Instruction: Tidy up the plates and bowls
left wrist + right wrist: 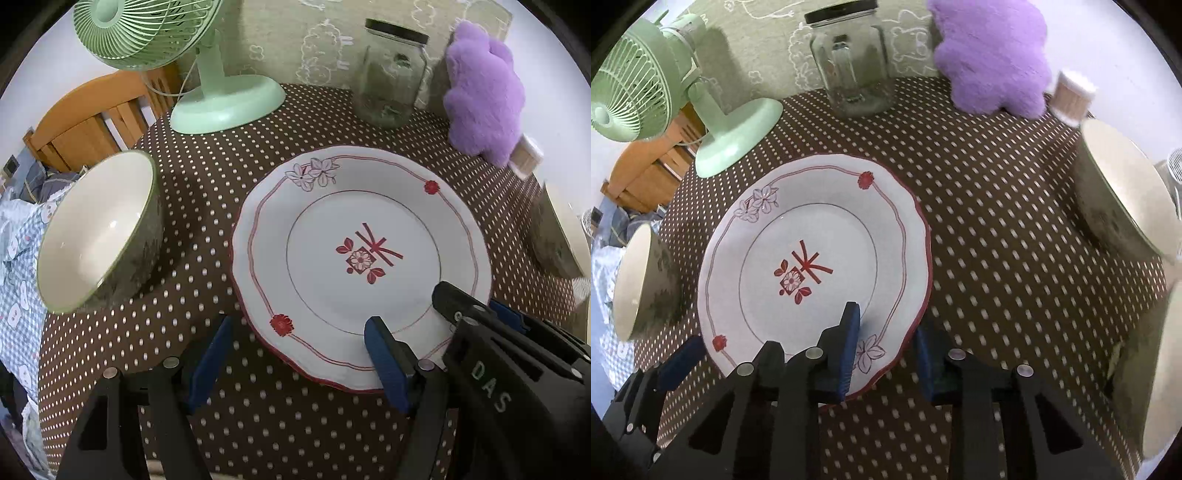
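My right gripper (886,354) pinches the empty plate's (812,236) near rim; my left gripper (295,365) gapes; the green bowl (96,232) sits empty, far jar (849,62) contents unclear.

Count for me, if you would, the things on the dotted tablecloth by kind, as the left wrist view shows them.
plate: 1
bowls: 2
green fan: 1
glass jar: 1
purple plush: 1
small round container: 1
Total: 7
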